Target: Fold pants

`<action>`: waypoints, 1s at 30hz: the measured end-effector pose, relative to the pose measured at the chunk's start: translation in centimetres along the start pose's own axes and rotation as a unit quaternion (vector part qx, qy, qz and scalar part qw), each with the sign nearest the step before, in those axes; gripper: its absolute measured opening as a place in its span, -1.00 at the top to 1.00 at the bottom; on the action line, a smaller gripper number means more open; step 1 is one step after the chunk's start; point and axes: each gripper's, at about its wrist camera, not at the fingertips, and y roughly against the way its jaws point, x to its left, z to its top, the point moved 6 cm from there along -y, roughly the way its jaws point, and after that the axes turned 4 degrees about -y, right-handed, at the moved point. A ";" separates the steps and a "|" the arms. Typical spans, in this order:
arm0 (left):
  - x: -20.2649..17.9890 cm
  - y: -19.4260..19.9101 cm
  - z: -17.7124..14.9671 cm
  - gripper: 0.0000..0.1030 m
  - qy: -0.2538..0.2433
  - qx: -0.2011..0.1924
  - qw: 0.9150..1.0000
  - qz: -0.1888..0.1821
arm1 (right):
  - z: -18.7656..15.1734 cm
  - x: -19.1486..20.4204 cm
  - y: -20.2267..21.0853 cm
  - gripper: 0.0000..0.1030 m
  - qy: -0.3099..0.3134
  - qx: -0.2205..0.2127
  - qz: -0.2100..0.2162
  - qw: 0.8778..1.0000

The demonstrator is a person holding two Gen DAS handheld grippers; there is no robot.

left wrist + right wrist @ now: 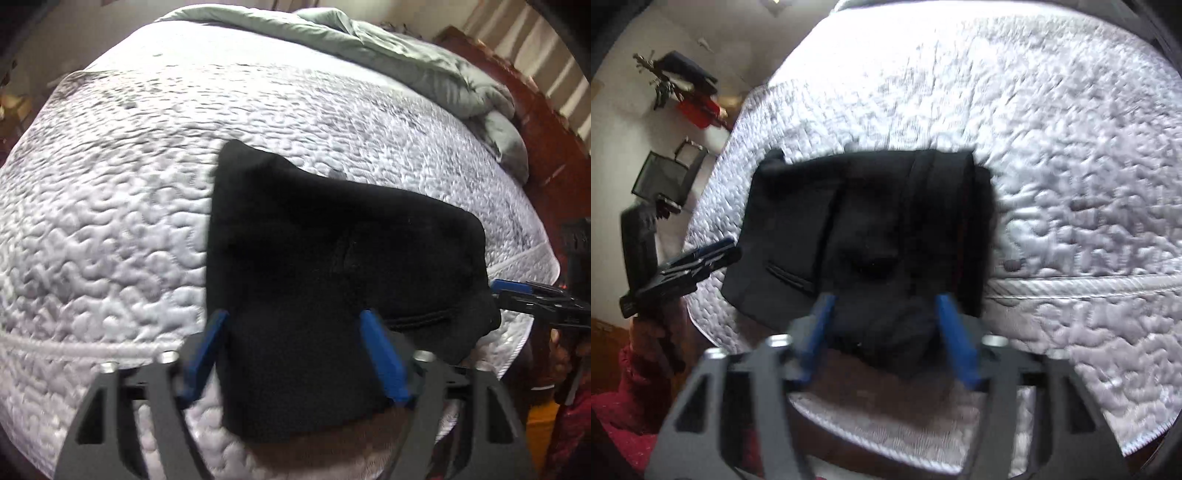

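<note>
Pants (332,258), black and already doubled into a compact bundle, lie near the corner of the bed (110,221), on the white quilted mattress top, with a grey-green duvet (406,62) bunched at the far side. Left gripper (295,325) hangs over the near end of the bundle, jaws spread wide with blue pads either side of the cloth and nothing pinched between them. Right gripper (884,302) is the same story: jaws apart, straddling the near edge of the dark fabric, pressing on nothing. Each tool shows up at the rim of the other's view, flanking the bundle from opposite sides. By the look of it, this is soft, limp, fairly thick cloth: light to lift, no stiffness at all, so any unsupported layer will sag and slide open. A welt pocket (788,277) and seam lines show on the top layer, so the stack is several layers deep. Best hold, I'd say, is at the two near corners of the folded edge, pinching through all the layers at once so the fold carries over as one piece. One loose layer, and the bundle could fan out.
</note>
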 end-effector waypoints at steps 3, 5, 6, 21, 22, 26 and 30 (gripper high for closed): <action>1.4 -0.1 -0.8 -0.67 0.008 0.015 1.000 0.002 | -0.3 -1.2 1.2 -0.44 -0.024 -0.004 0.004 1.000; 2.3 -1.0 -1.3 -0.67 0.017 0.035 0.999 0.012 | -0.3 -2.3 0.8 -0.47 -0.040 0.003 -0.007 0.999; 2.6 -1.5 -1.5 -0.67 0.022 0.046 0.999 0.010 | -0.4 -3.0 0.5 -0.47 -0.048 0.008 -0.017 0.999; 0.0 -5.5 -0.7 -0.89 -0.004 0.088 0.996 -0.017 | -0.1 -3.8 -5.9 -0.64 -0.052 0.080 -0.055 0.994; 0.1 -5.7 -0.7 -0.87 0.004 0.090 0.996 -0.027 | -0.1 -3.9 -6.4 -0.69 -0.052 0.081 -0.052 0.994; 0.4 -5.0 -1.0 -0.59 0.012 0.080 0.996 -0.047 | -0.2 -3.5 -6.5 -0.25 -0.049 0.073 -0.021 0.996; 1.1 -3.7 -0.9 0.03 0.030 0.067 0.996 -0.056 | -0.2 -2.8 -5.8 0.04 -0.043 0.067 -0.007 0.997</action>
